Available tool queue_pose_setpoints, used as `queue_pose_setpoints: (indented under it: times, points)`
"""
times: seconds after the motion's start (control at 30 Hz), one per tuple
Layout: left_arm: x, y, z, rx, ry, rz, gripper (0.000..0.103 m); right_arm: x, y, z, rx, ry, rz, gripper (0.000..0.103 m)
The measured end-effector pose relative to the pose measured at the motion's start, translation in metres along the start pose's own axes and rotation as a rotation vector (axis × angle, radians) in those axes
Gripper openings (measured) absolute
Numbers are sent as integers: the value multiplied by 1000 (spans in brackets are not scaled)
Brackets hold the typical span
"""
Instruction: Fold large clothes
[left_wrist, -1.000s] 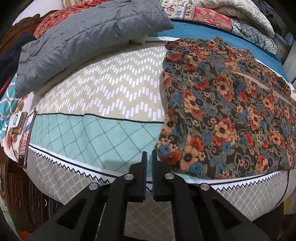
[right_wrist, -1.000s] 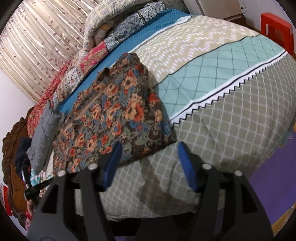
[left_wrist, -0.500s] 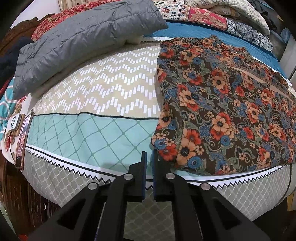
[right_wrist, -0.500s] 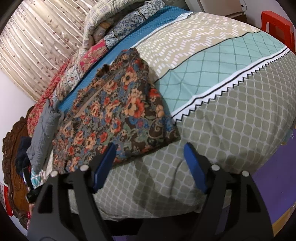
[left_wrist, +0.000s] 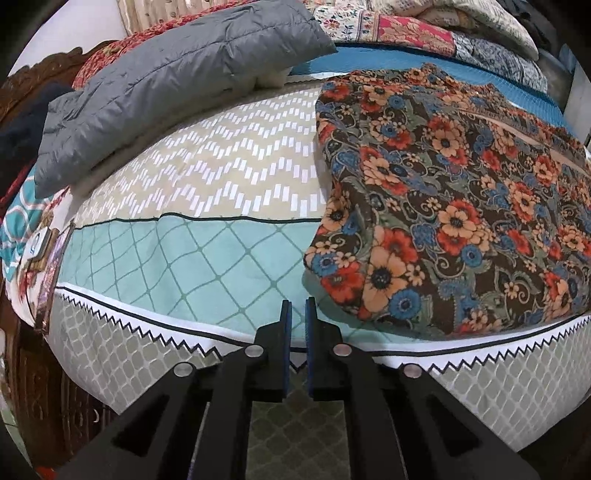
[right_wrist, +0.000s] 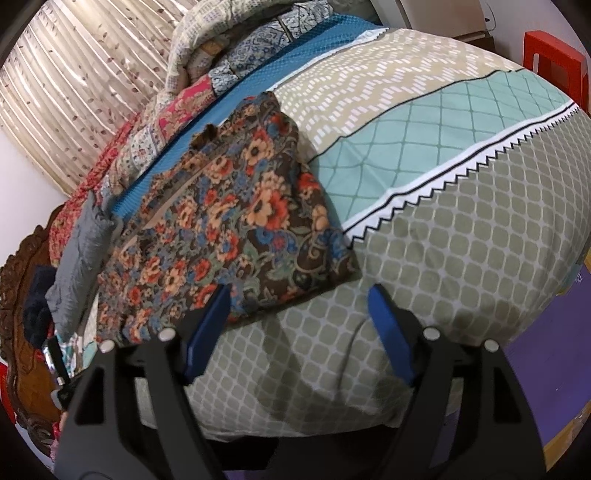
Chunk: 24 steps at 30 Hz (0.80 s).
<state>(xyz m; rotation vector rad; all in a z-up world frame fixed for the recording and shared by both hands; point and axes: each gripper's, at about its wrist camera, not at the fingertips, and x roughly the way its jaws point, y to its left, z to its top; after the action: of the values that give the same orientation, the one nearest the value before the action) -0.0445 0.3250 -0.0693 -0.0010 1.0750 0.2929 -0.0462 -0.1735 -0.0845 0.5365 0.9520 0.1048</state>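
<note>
Brown floral-print folded garment (left_wrist: 454, 206) is lying flat on the patterned beige, teal and grey bedspread (left_wrist: 207, 229), beside a grey quilted jacket (left_wrist: 173, 88). Left gripper (left_wrist: 297, 314) is closing, nothing between its narrowly parted jaws. Right gripper (right_wrist: 301, 295) is hovering wide open, empty, just off the garment's near edge.

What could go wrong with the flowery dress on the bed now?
The left tongs are closing on nothing, beside the flowery dress, so they might pinch the bedspread instead. The dress's near edge lies close to the bed's side; a careless pull from the open right tongs could drag it off.
</note>
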Motion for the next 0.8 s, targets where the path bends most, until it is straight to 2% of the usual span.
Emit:
queue_pose_setpoints:
  times: [0.37,0.6,0.73,0.8]
  points:
    - [-3,18,-10,-77,-51,-99,6,4,10,-4,-26,-3,-31,77]
    - [-6,15,-12,-72,-56,-100,2,6,13,-6,-45,-3,-51,79]
    - [-9,18,-19,-106,-64,-175,0,8,15,-6,-48,-4,-58,80]
    - [-11,16,-20,-89,-62,-190,0,8,15,-7,-50,-4,-61,81]
